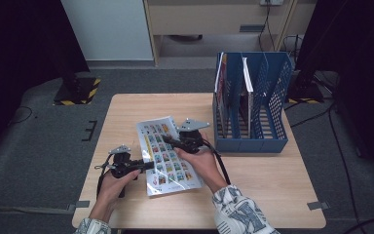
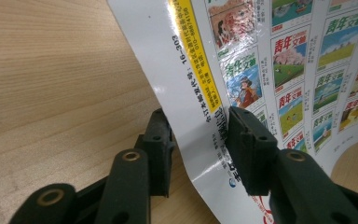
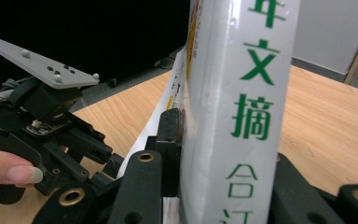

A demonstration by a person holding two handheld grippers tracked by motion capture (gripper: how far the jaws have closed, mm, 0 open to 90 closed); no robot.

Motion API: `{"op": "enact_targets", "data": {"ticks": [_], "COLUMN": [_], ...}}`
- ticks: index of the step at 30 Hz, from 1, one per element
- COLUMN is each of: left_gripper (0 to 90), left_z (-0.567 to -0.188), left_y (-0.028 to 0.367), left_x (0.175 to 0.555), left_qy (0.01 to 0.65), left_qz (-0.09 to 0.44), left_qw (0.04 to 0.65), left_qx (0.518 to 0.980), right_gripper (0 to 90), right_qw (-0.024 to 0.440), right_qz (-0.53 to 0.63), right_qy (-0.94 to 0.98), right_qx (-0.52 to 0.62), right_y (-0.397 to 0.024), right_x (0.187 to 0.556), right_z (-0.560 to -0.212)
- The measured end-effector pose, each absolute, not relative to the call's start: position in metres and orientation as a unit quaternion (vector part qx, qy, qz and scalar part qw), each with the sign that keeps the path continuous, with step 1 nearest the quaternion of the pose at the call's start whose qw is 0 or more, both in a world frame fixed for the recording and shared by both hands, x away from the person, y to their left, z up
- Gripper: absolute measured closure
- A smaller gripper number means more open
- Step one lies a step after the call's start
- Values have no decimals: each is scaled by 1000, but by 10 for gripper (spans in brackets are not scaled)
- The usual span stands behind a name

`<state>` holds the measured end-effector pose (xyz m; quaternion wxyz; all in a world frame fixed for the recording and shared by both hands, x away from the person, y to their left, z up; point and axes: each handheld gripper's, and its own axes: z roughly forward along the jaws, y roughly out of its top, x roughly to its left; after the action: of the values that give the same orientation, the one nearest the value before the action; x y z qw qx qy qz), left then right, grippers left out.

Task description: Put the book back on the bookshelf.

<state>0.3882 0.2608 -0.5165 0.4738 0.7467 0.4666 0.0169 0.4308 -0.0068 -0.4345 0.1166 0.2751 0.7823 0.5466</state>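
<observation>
Both grippers are on the magazine, which lies on the table just left of the blue file rack.

Left gripper: jaws narrow, clamped across the white outer edge of the cover, one jaw under and one on top. In the left gripper view the edge curls up between the jaws, so the bite is on a thin layer, maybe just the cover.

Right gripper: closed on the magazine's spine. In the right gripper view the spine stands straight up between its jaws, with the left gripper off to its left.

The step looks like lifting the magazine and standing it up for the rack, which is beyond and to the right of the right gripper.

- Let the spine grip carry the weight; it's the stiff part.
- Left side only steadies, don't pull, the cover could tear or slip.
- Raise both together, keeping the pages from fanning.
- Aim for a free slot; books already stand in the left slots.
</observation>
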Motion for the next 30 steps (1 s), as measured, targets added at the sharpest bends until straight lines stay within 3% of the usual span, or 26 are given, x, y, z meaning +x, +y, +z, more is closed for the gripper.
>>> {"op": "enact_targets", "data": {"ticks": [22, 30], "left_gripper": [684, 689], "left_z": [-484, -479], "left_y": [255, 255], "left_x": [378, 374], "left_qy": [427, 418], "left_qz": [134, 155], "left_qw": [465, 466], "left_qx": [763, 764], "right_gripper": [730, 725], "right_qw": [110, 111], "right_qz": [568, 564], "right_qy": [769, 776], "right_qx": [272, 259], "right_y": [-24, -26], "right_x": [433, 430], "right_z": [-420, -413]}}
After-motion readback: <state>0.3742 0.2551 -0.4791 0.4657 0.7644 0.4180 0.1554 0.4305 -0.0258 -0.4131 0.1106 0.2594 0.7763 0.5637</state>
